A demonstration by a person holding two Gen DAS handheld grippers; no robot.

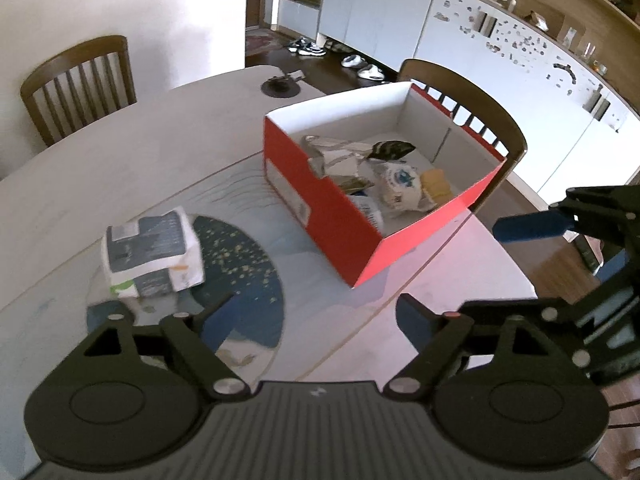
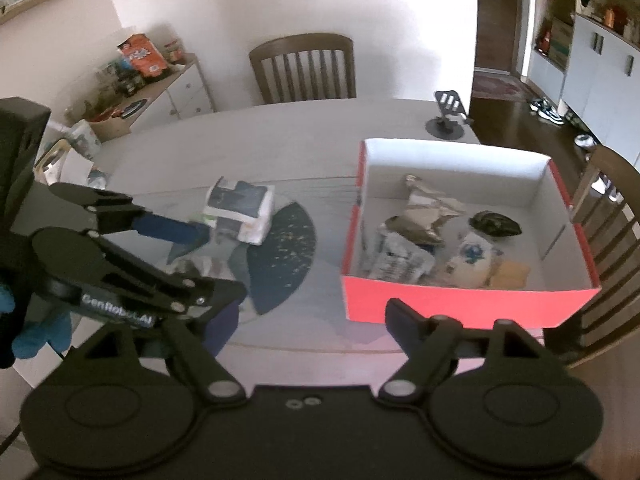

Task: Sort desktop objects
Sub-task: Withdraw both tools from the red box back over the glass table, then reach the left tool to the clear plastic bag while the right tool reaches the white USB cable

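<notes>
A red box (image 1: 320,208) with a white inside stands on the table and holds several crumpled packets, a dark pouch (image 1: 390,149) and a yellow block (image 1: 436,186). The same box (image 2: 440,302) fills the right of the right wrist view. A white and dark-blue tissue pack (image 1: 152,256) lies to its left on the round mat, also the pack (image 2: 240,212) in the right wrist view. My left gripper (image 1: 314,306) hangs open and empty between pack and box; it shows as the left gripper (image 2: 204,260) in front of the pack. My right gripper (image 2: 312,312) is open and empty before the box's near wall.
A dark blue speckled mat (image 1: 248,272) lies under a clear cover. A black phone stand (image 2: 448,120) stands at the table's far edge. Wooden chairs (image 2: 304,68) (image 1: 480,120) line the far side and the box's side. A sideboard with clutter (image 2: 136,80) is far left.
</notes>
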